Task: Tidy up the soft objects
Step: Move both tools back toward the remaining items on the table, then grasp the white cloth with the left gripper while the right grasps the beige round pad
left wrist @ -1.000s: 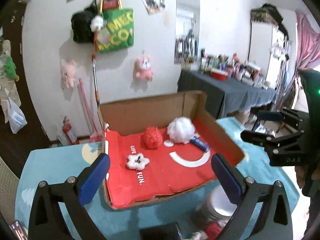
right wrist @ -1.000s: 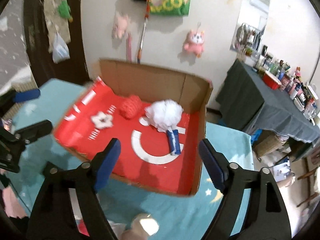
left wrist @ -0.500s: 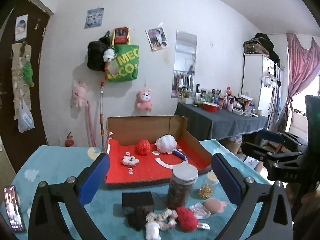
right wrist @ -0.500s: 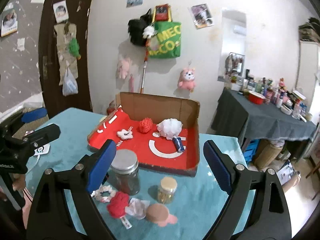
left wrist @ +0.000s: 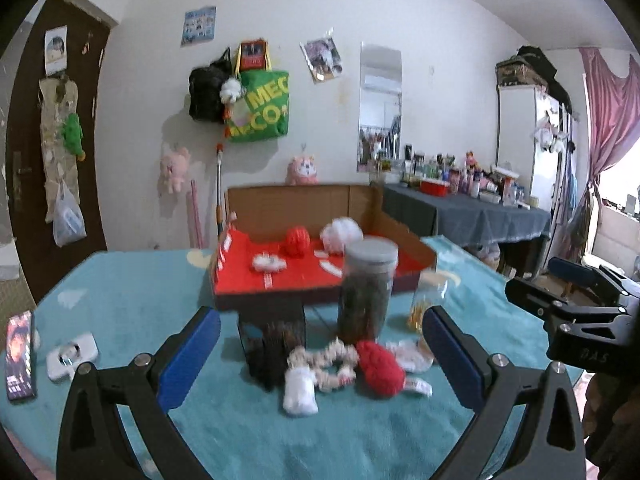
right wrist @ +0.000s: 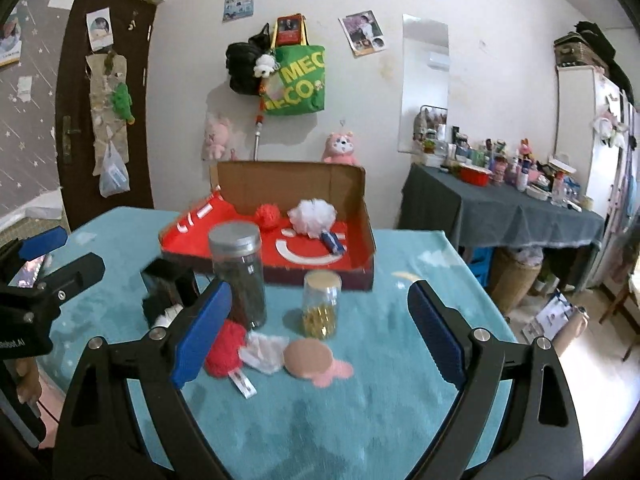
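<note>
Left wrist view: the left gripper has its jaws spread wide and empty, low in the frame, over a red pom-pom and white scrunchie at centre — on the teal worktop.

Right wrist view: the right gripper is likewise wide apart and empty; the red pom-pom sits lower left, the cardboard box at centre.

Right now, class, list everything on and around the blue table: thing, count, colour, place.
cardboard box: 1, brown with red floor, table's far side
pom-poms in box: 2, red and white, near back wall
tall jar: 1, dark contents, grey lid, before box
small jar: 1, gold contents, right of tall jar
red soft ball: 1, near edge
tan puff: 1, right of ball
scrunchie: 1, pale, left of ball
phone: 1, far left
left gripper: open
right gripper: open
</note>
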Motion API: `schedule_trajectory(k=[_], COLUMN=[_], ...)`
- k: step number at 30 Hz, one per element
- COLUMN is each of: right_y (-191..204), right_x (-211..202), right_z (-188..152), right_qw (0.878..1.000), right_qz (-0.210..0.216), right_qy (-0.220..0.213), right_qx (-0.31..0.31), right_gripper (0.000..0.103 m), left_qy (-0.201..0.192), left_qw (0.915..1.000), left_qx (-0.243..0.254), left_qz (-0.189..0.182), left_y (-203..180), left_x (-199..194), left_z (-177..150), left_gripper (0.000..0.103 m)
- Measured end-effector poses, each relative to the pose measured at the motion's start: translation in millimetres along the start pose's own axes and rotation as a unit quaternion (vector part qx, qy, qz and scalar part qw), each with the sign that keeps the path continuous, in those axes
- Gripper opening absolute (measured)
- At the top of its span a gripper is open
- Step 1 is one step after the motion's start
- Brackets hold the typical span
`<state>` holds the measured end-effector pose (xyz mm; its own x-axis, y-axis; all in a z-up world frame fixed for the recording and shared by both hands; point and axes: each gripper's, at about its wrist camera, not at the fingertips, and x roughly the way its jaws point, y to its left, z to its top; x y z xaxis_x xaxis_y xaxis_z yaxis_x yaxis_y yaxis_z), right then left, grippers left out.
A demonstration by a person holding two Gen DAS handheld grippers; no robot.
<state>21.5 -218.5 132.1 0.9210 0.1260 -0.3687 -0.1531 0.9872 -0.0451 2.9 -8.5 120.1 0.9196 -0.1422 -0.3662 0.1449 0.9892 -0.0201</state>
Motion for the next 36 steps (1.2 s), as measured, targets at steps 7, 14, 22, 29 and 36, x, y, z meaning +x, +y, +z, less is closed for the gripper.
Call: schedule_trajectory(k=[7, 14, 22, 29, 36], right_y=[0, -2, -6, -20, -25], right_x=[25, 46, 67, 99, 132], right_z=[-37, -59, -66, -65, -60], right_qw=[0.999, 0.996, 0.993, 0.984, 0.970], right_qz=[-0.001, 0.006, 0.011, 0.034, 0.076], right_qy=[0.050, 0.087, 0.120, 0.174, 0.230], right_qx=[0.005, 0.013, 0.020, 0.026, 0.021], right_gripper=[0.091, 0.091, 0.091, 0.091, 0.090], left_qy=[0.061, 0.100, 0.125, 0.157, 0.208], left_qw=[0.9979, 0.9946, 0.9912, 0.9872, 0.9781], left_qx=[-0.020, -0.029, -0.038, -0.018, -0.012], left_qz=[-0.006, 0.002, 0.018, 0.023, 0.009], left_y=[3, 8, 20, 26, 28], left_x=[30, 49, 66, 84, 104], left_z=[-36, -55, -57, -54, -59], left_gripper=[0.103, 0.103, 0.103, 0.098, 0.073])
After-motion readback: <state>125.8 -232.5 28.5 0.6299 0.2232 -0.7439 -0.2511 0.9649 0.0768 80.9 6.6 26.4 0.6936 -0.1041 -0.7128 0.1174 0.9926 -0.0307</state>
